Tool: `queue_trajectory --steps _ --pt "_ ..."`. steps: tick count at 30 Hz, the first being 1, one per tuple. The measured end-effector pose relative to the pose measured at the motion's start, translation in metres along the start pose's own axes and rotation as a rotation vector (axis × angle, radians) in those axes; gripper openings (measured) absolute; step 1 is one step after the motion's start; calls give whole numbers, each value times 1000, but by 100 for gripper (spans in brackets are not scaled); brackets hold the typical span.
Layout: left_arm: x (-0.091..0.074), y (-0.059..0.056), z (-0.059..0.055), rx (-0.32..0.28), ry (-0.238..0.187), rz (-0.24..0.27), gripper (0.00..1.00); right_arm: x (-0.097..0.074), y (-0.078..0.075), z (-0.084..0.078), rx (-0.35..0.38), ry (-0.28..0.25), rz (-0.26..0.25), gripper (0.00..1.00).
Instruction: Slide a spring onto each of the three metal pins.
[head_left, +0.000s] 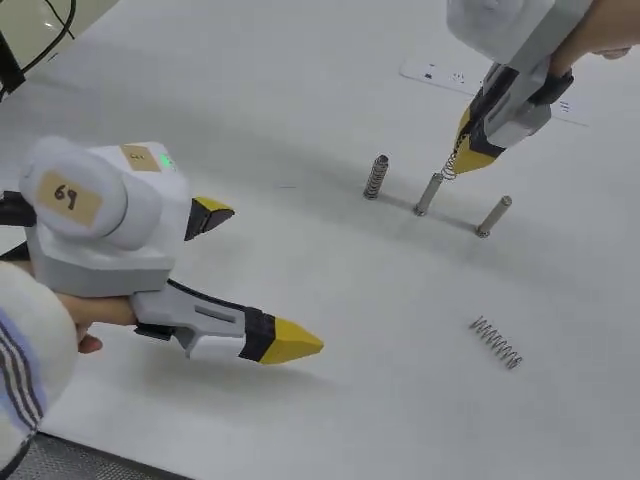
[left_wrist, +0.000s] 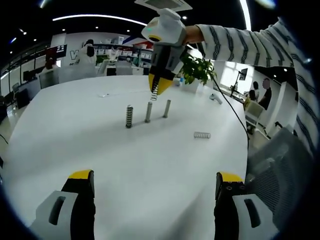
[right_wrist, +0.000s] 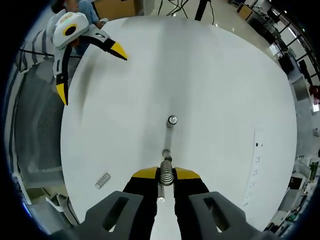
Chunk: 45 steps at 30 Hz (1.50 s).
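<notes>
Steel spring (head_left: 450, 166) pinched in our right gripper (head_left: 468, 160) hangs slanted at the middle pin (head_left: 428, 194)'s tip; we judge it could snag, buckle or knock that pin over. We count three pins and three springs: this one, a seated spring (head_left: 375, 177), and a loose spring (head_left: 496, 342) toward the near edge of the table (head_left: 300, 120); our left gripper (head_left: 275, 278) hangs open.

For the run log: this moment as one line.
right tool: shut on spring at middle pin | left tool: open | loose spring: on table
</notes>
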<state>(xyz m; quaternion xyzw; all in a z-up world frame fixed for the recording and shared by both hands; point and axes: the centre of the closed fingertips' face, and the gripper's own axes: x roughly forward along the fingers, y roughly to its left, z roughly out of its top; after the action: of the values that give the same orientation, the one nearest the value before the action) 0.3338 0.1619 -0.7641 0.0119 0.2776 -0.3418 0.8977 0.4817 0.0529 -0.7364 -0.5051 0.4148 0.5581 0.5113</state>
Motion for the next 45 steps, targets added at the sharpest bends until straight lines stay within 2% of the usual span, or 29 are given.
queue_trajectory --steps 5,11,19,22,25,30,36,41,45 --pt "-1 3 2 -25 -26 13 98 5 -1 5 -3 -7 13 8" --pt "-1 2 0 -25 -20 11 98 8 -2 5 -21 8 19 8" --pt "-1 2 -2 -40 -12 9 98 10 -2 3 -1 13 22 8" --pt "-1 6 -1 -34 -17 33 98 16 -1 2 -9 23 24 8" --pt "-2 4 1 -44 -24 25 98 21 0 1 -15 30 27 8" --pt "-3 5 -1 -24 -2 27 98 29 2 -1 -33 42 30 8" --pt "-5 7 5 -28 -31 36 98 37 3 -2 -21 50 32 8" --pt "-5 7 3 -23 -15 32 98 49 2 -5 -43 71 30 8" --pt "-5 7 4 -30 -25 30 98 55 0 -5 -39 78 31 8"
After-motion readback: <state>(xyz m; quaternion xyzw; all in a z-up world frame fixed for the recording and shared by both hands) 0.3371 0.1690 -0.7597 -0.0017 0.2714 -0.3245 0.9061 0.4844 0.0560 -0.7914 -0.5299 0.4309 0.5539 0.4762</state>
